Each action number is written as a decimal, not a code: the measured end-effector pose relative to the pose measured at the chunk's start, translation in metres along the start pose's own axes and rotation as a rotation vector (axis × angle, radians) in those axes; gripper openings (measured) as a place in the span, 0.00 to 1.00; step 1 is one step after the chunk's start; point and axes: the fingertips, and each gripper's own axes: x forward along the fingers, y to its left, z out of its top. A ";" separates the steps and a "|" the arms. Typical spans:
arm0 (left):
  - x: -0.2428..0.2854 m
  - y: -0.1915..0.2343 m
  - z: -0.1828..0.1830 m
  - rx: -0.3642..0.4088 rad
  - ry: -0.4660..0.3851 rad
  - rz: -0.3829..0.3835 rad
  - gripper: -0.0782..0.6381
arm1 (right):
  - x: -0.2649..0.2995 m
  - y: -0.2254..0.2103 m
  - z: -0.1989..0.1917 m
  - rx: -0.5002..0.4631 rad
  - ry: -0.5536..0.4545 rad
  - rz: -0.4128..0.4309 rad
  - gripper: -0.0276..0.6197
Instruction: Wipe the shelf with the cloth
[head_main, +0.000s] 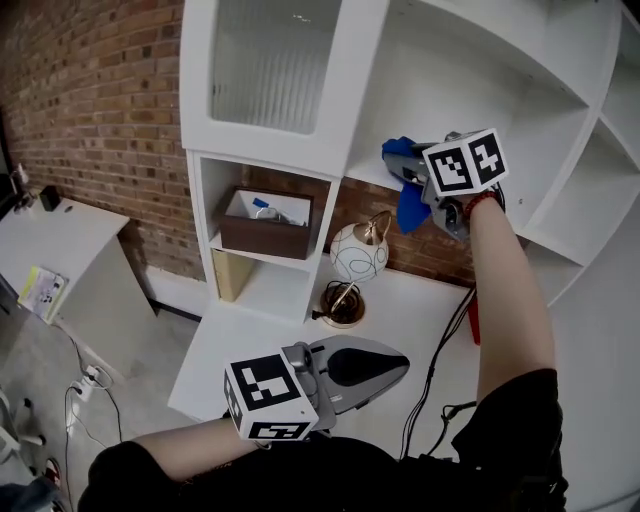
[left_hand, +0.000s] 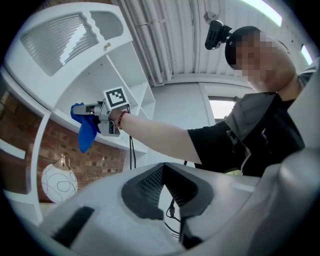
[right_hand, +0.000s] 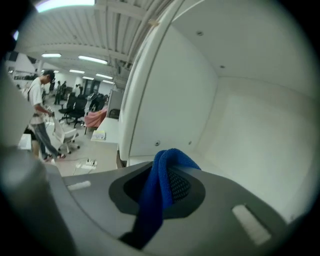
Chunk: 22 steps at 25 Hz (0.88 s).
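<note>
Left gripper (head_main: 398, 364), low by the person's body over the white desk (head_main: 420, 300): jaws together, nothing between them. Right gripper (head_main: 398, 165), held high and much the nearer to the work: jaws clamped on the blue woven cloth (right_hand: 161, 192), whose long axis hangs down past the front edge of the white shelf board (head_main: 362, 176). Judged: the board lies ahead and just below the jaws. The white upright panel (right_hand: 165, 100) bounds the left, with open room rightward.

The blue cloth (head_main: 409, 208), bunched in my right gripper (head_main: 404, 165), droops past the white shelf's (head_main: 520, 110) front edge.
</note>
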 end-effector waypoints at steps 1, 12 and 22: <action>-0.006 0.005 0.001 -0.002 -0.001 -0.001 0.11 | 0.010 0.009 0.000 -0.058 0.037 0.017 0.11; -0.031 0.029 0.011 0.009 0.002 -0.059 0.11 | 0.055 0.016 0.008 -0.092 0.194 -0.071 0.10; 0.002 0.029 0.004 -0.020 -0.005 -0.140 0.11 | 0.029 -0.016 -0.014 0.033 0.237 -0.112 0.10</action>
